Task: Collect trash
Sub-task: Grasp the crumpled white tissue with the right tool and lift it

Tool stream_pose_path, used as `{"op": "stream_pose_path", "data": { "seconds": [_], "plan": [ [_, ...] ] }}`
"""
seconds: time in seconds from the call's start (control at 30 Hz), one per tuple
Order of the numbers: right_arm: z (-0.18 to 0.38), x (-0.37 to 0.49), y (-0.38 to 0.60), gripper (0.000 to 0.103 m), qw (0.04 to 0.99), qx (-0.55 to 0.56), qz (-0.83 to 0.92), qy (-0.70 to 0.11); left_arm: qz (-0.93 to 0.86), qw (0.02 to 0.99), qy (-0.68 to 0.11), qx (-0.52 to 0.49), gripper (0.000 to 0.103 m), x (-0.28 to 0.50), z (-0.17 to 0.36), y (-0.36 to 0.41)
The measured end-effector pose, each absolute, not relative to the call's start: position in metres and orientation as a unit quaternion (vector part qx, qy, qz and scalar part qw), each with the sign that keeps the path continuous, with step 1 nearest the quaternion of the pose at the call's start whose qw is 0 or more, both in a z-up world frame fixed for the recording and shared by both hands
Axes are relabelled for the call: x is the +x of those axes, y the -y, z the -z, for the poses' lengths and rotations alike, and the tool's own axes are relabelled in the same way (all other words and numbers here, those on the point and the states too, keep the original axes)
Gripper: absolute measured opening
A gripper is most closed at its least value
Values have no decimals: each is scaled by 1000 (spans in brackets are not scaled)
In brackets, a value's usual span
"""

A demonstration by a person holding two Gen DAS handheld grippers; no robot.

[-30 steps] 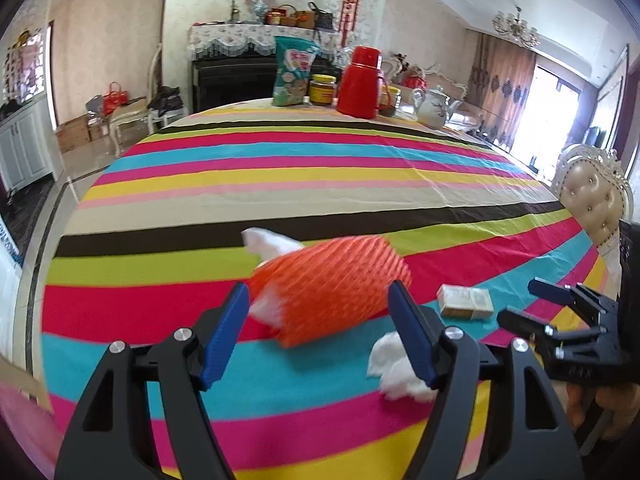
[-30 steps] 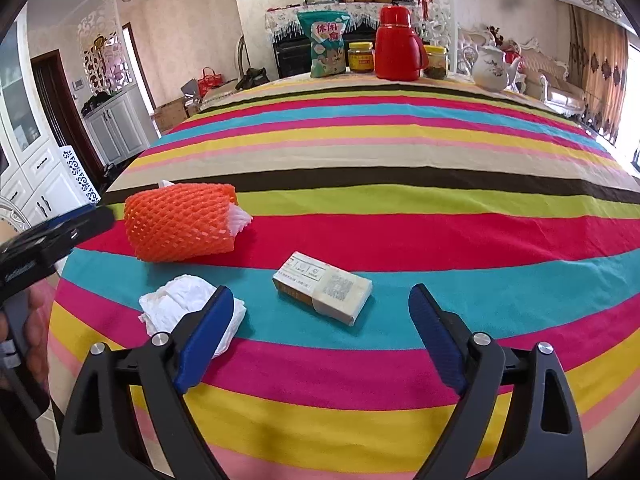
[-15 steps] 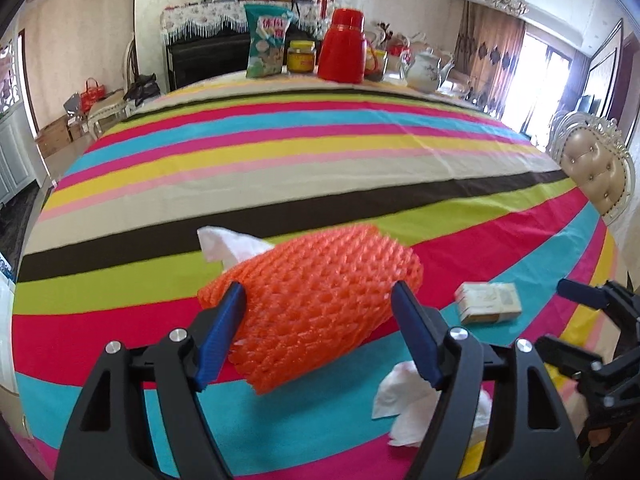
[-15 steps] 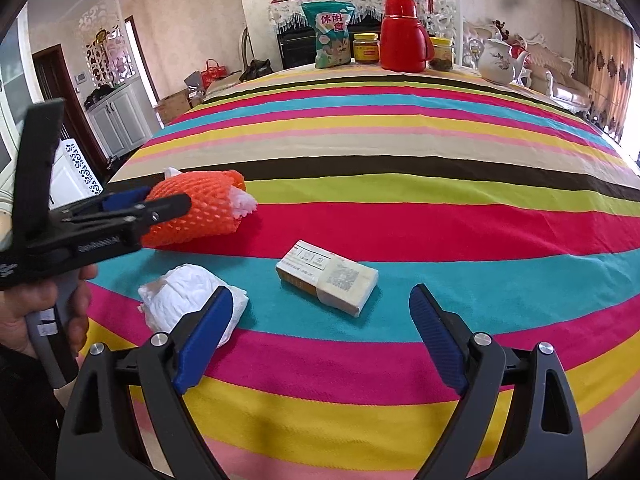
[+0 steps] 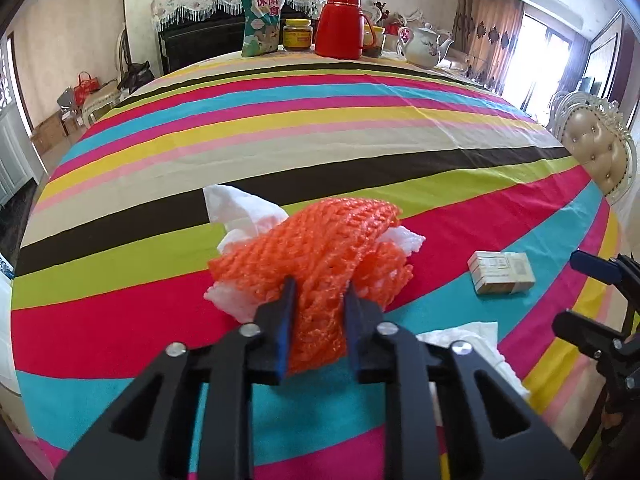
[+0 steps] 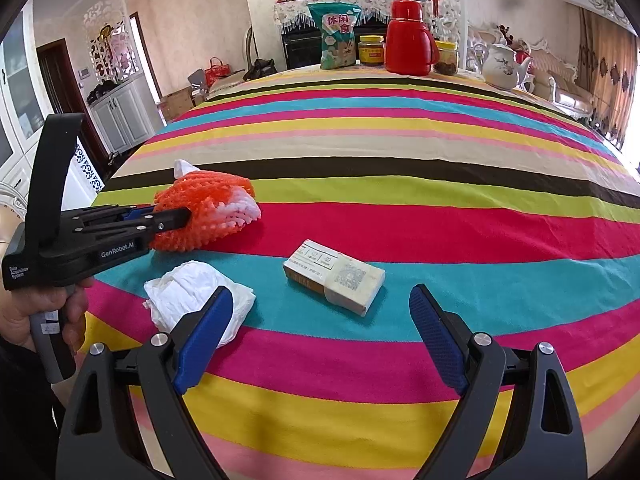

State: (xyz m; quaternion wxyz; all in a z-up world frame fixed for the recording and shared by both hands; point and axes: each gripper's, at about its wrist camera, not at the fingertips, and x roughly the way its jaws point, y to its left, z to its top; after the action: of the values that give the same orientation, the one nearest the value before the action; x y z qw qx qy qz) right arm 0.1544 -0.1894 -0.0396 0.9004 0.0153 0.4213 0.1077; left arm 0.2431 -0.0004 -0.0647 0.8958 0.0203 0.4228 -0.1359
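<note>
**Left tool pinched the foam net**

On the striped worktop (image 6: 400, 152), near its front edge, the left tool (image 5: 318, 312) had its blue pads pressed narrow into the orange net (image 5: 320, 248), squeezing the near end of it flat between them. White tissue (image 5: 236, 208) stuck out of the net at the far left, and more white showed at its right end. In the right wrist view the same net (image 6: 200, 216) sat on the red stripe, apart from the other litter, with the left tool (image 6: 176, 214) reaching in from the left edge, a hand (image 6: 44, 312) on its grip.

Just in front of the net lay a crumpled wad (image 6: 192, 292) of white paper on the teal stripe. To the right of the wad, and apart from it, lay a small box (image 6: 334, 276), flat and turned at an angle.

The right tool (image 6: 320, 328) was spread wide and held nothing; its left pad overlapped the wad in view, with the box between and beyond the pads.

At the far edge stood a snack bag (image 6: 336, 40), a jar (image 6: 370, 50), a red flask (image 6: 408, 40) and a teapot (image 6: 500, 66).
</note>
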Motion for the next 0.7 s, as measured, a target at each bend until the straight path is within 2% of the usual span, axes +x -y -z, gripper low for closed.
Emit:
{"op": "stream_pose_path", "data": {
  "seconds": [0.17,0.7],
  "plan": [
    [40,153,191,85,900,17,-108,-421,136,900,-413,14,13,233,57,3],
    [37,146,179,85,899,9,-147,-412,99,925,-365,-33,13,185,18,-29]
  ]
}}
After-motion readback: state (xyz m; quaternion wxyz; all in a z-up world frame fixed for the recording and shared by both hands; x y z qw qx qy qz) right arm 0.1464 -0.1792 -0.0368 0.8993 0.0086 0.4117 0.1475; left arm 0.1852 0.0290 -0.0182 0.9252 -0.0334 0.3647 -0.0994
